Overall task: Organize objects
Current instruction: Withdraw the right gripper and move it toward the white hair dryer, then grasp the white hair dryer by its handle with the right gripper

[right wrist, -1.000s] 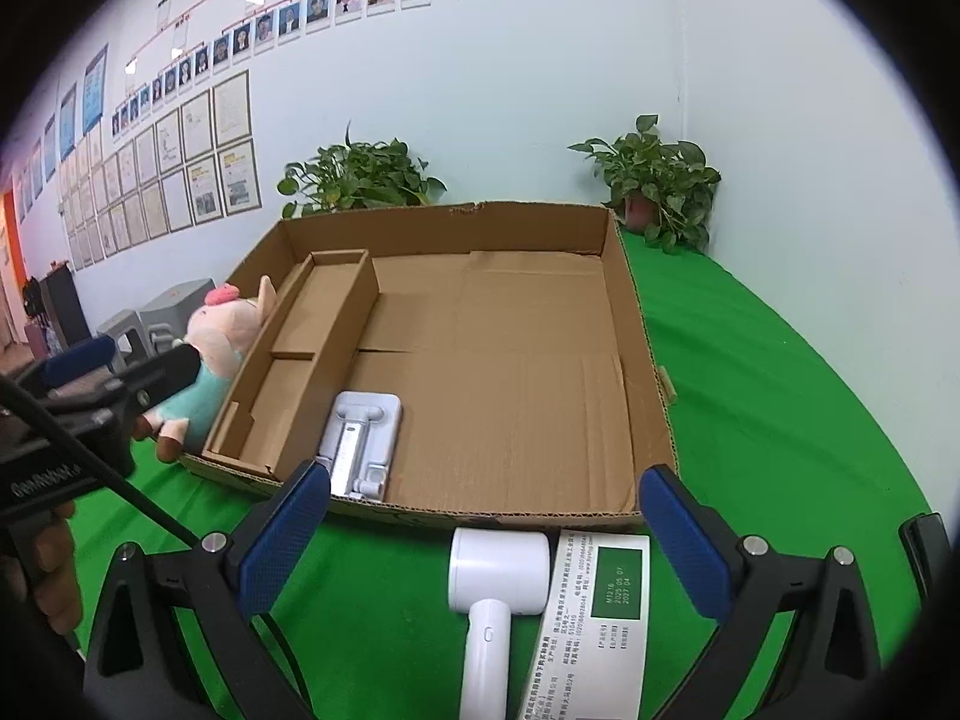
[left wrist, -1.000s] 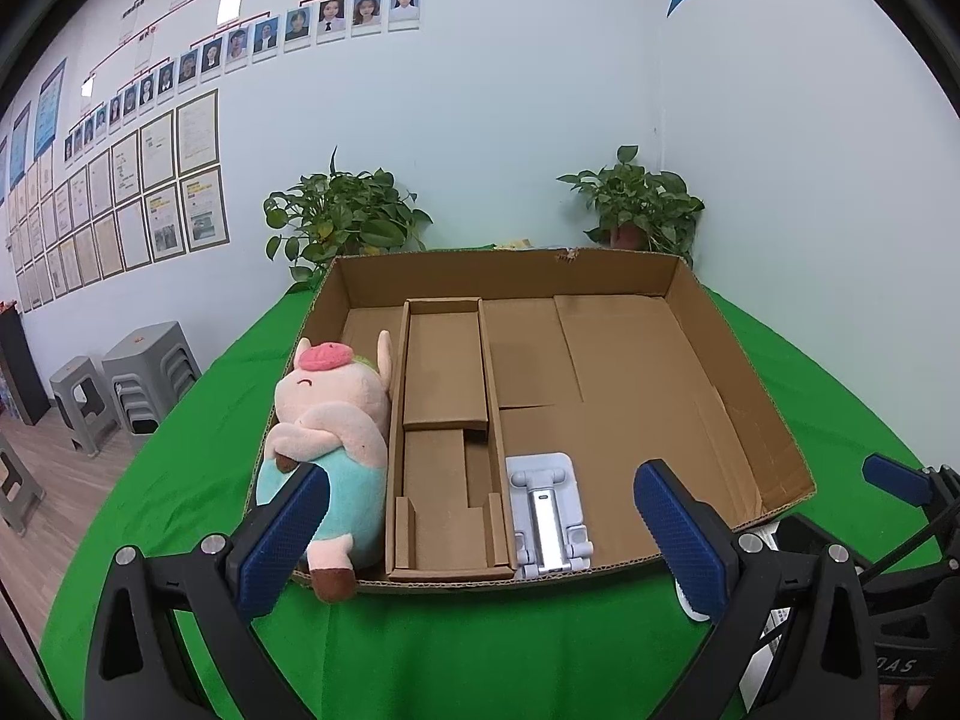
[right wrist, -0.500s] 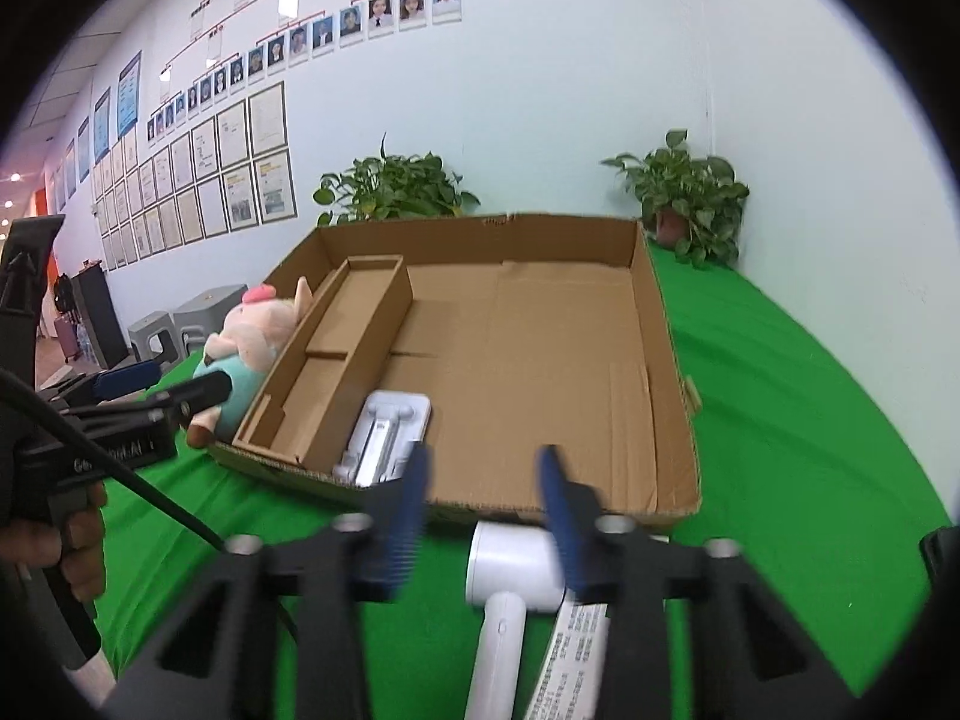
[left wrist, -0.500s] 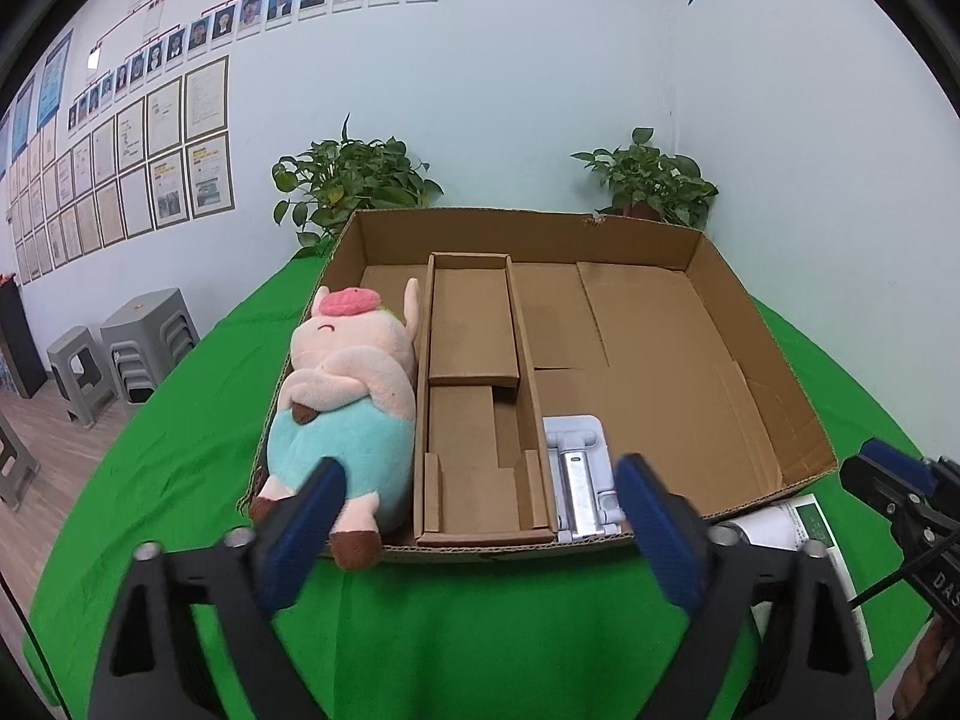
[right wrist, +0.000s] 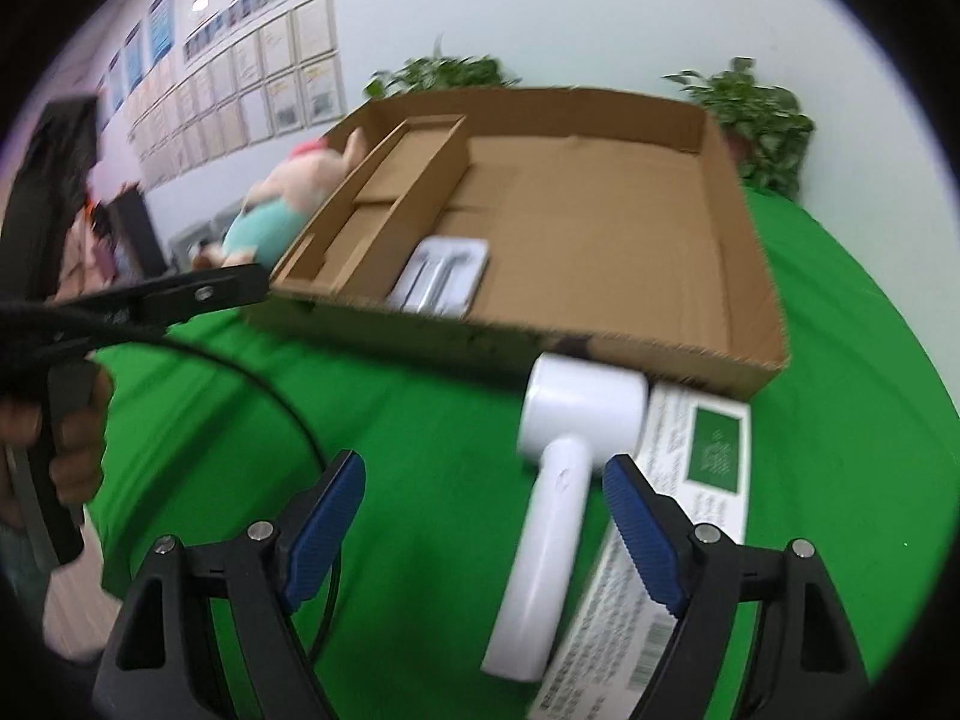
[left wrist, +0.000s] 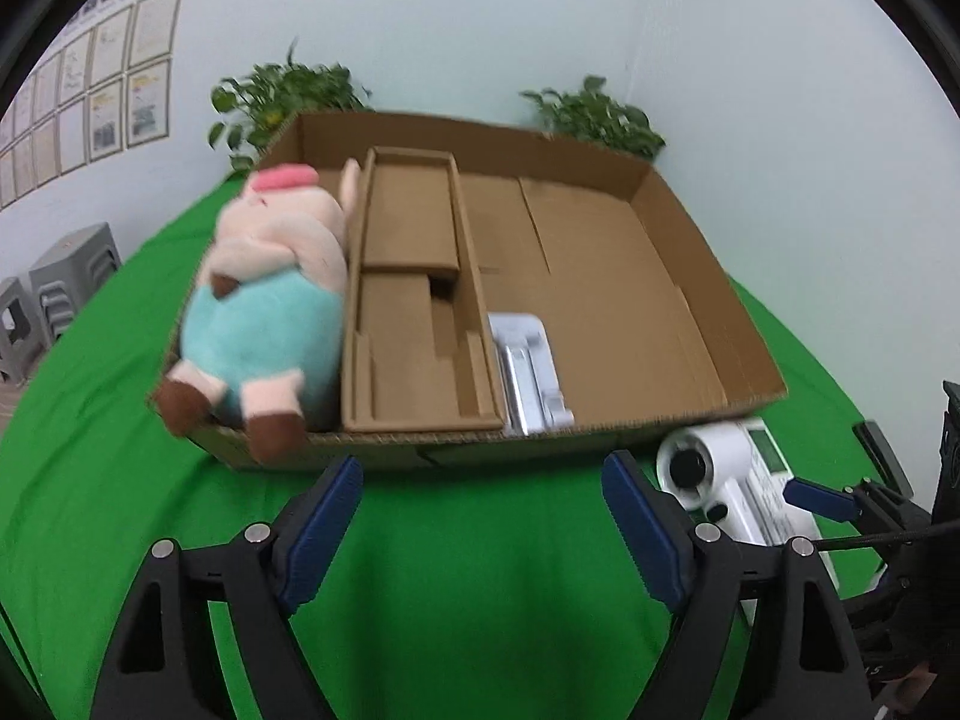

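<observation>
A shallow cardboard tray (left wrist: 678,228) (right wrist: 744,252) lies on the green table. In it a plush pig (left wrist: 270,294) (right wrist: 282,198) lies at the left, a cardboard insert (left wrist: 414,300) beside it, then a white phone stand (left wrist: 528,372) (right wrist: 444,273). A white hair dryer (right wrist: 558,480) (left wrist: 714,474) lies on a white box with a green label (right wrist: 690,492) in front of the tray. My left gripper (left wrist: 483,531) is open and empty before the tray's front edge. My right gripper (right wrist: 483,531) is open and empty; the dryer's handle lies between its fingers.
Potted plants (left wrist: 294,96) (left wrist: 594,120) stand behind the tray against the white wall. Grey stools (left wrist: 54,288) stand off the table at left. The left gripper and the hand holding it show at the left of the right wrist view (right wrist: 150,300).
Both grippers pulled back and tilted down; the tray looks farther off. The right gripper went from nearly shut half a second ago to open, and moved left of the dryer.
</observation>
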The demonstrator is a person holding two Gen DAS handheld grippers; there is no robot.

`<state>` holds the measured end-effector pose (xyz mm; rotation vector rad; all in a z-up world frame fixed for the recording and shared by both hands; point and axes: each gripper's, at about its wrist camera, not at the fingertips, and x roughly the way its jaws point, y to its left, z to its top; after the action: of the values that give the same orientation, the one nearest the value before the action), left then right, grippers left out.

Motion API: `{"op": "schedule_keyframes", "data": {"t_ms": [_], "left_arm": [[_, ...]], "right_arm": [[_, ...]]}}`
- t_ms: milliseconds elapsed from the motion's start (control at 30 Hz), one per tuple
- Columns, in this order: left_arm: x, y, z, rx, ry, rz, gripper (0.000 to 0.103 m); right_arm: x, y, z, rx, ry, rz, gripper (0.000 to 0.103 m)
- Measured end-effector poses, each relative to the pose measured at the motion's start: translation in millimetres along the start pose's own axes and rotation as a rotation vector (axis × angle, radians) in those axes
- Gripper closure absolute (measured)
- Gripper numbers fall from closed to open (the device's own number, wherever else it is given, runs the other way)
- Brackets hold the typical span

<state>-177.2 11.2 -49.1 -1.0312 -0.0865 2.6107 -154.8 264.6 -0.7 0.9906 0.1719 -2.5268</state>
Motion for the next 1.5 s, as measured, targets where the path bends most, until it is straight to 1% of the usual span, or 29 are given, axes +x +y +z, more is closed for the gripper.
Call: {"op": "schedule_keyframes", "data": {"t_ms": [67,133,200,233,267,333,400,433,467,567,667,733,800,900,1000,1033,1133,1267,1300,1333,1433,1500], "left_arm": [[5,-4,-6,0.016,0.023,-0.013,0.021],[10,-5,-9,0.006,0.037,-0.035,0.021],[13,-4,-11,-0.002,0.048,-0.058,0.021],[13,-5,-12,-0.001,0.049,-0.063,0.021],[13,-5,-11,-0.001,0.050,-0.064,0.021],[15,-4,-13,-0.006,0.057,-0.065,0.021],[16,-2,-14,-0.009,0.061,-0.071,0.021],[16,-1,-14,-0.012,0.062,-0.074,0.021],[14,-1,-15,-0.015,0.062,-0.077,0.021],[12,5,-14,-0.034,0.063,-0.094,0.021],[14,12,-14,-0.050,0.091,-0.122,0.021],[17,17,-14,-0.071,0.117,-0.160,0.022],[21,22,-16,-0.105,0.146,-0.217,0.022],[32,30,-19,-0.176,0.201,-0.325,0.023],[42,30,-24,-0.223,0.254,-0.409,0.023],[45,29,-25,-0.226,0.266,-0.418,0.025],[51,26,-29,-0.252,0.292,-0.441,0.026],[57,24,-30,-0.262,0.312,-0.453,0.036],[58,23,-31,-0.269,0.321,-0.462,0.037],[58,21,-31,-0.267,0.324,-0.460,0.038],[54,18,-30,-0.256,0.315,-0.430,0.048],[52,16,-29,-0.256,0.321,-0.413,0.048]], "right_arm": [[5,2,-6,-0.025,0.029,-0.019,0.023],[11,2,-11,-0.035,0.070,-0.030,0.024],[17,1,-15,-0.045,0.109,-0.054,0.034],[20,1,-17,-0.050,0.128,-0.068,0.042],[22,1,-18,-0.053,0.139,-0.087,0.048],[25,1,-20,-0.063,0.147,-0.120,0.053],[26,4,-21,-0.081,0.153,-0.151,0.064],[26,3,-21,-0.077,0.158,-0.158,0.072],[26,2,-20,-0.062,0.161,-0.148,0.073],[22,5,-21,-0.025,0.161,-0.090,0.075],[20,18,-23,-0.028,0.152,-0.014,0.076],[20,31,-24,-0.033,0.147,0.054,0.076],[20,40,-25,-0.020,0.144,0.126,0.077],[21,48,-26,0.000,0.144,0.201,0.078],[22,44,-28,0.074,0.145,0.284,0.078],[23,40,-29,0.104,0.148,0.308,0.078],[23,32,-31,0.179,0.154,0.368,0.079],[26,20,-35,0.282,0.159,0.457,0.079],[26,18,-36,0.303,0.163,0.480,0.079],[26,17,-36,0.310,0.165,0.493,0.079],[27,13,-36,0.329,0.177,0.528,0.079],[26,11,-36,0.329,0.182,0.544,0.079]]}}
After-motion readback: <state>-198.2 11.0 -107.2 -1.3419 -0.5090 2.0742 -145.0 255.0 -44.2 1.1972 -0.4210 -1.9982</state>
